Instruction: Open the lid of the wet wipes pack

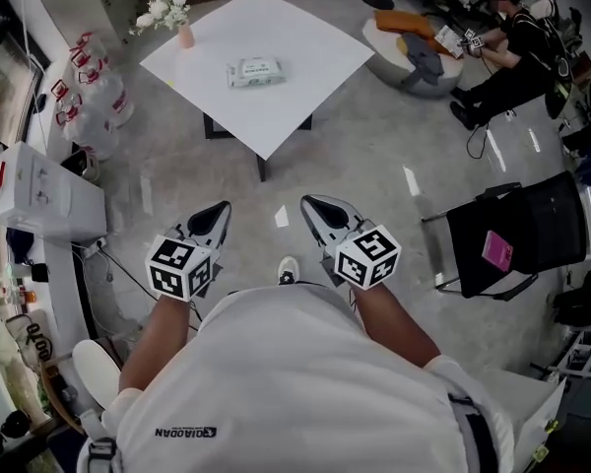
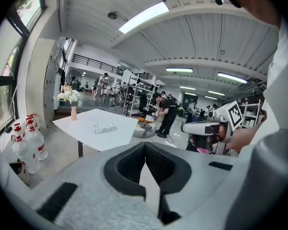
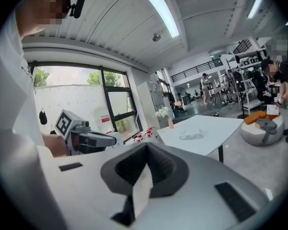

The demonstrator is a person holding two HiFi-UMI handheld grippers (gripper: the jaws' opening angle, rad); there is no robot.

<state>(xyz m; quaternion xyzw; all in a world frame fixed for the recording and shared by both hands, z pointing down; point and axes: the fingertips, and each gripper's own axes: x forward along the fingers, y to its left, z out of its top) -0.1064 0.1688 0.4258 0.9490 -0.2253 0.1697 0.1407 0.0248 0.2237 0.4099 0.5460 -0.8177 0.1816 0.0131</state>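
A white table (image 1: 310, 52) stands ahead on the grey floor (image 1: 374, 166); the wet wipes pack (image 1: 255, 71) lies flat near the table's middle; a pink vase of white flowers (image 1: 182, 30) stands at one corner of the table, apart from the pack. Bottles with red caps (image 1: 97, 97) cluster on the floor to the left of the table; a black chair (image 1: 532, 225) with a pink item (image 1: 497, 250) against it stands to the right; farther off, a person in black (image 1: 512, 57) sits beside a round cushion seat (image 1: 399, 62). Only a stretch of floor lies between the table and the two tools. The left gripper (image 1: 215, 215) and the right gripper (image 1: 318, 208) are held side by side in front of the wearer's chest, both pointing toward the table and well apart from the pack; each has its jaws clenched together on nothing; neither touches anything.
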